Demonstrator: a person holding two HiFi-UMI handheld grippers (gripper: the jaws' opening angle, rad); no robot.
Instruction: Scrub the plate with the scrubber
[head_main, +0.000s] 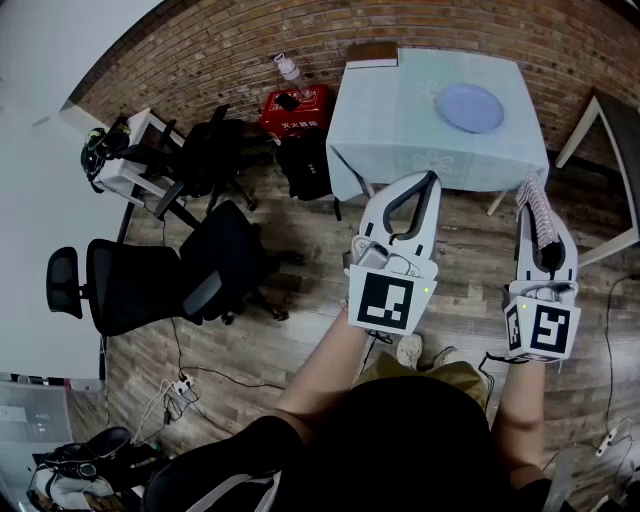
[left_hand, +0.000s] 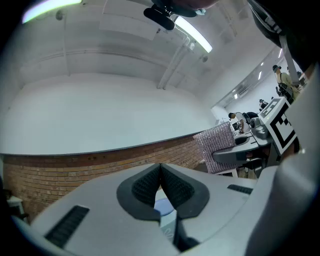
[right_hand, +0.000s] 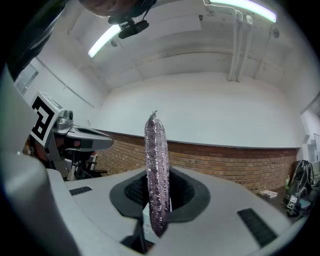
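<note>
The left gripper (head_main: 428, 182) is closed with nothing in it; in the left gripper view (left_hand: 160, 172) its ribbed pads meet tip to tip. The right gripper (head_main: 541, 222) is clamped on the scrubber (head_main: 534, 199), a glittery pink-silver pad that stands upright between its jaws and rises past their tips (right_hand: 156, 170). Both grippers are held side by side, near level, above a wooden floor (head_main: 300, 330).

The blue plate (head_main: 470, 107) lies ahead of both grippers, well apart from them, on the bench (head_main: 400, 130) under a pale blue cloth. A sliver of the plate (left_hand: 163, 205) shows below the left gripper's closed tips.

Ahead and left of the left gripper, just beside the bench, stand a black bag (head_main: 305, 165) and a red case (head_main: 295, 112); what the case holds does not show. A clear bottle (head_main: 288, 68) stands behind it by the brick wall (head_main: 200, 50). Black office chairs (head_main: 215, 265) crowd the floor left of the left gripper. A second table's edge (head_main: 610, 130) sits to the right of the right gripper.
</note>
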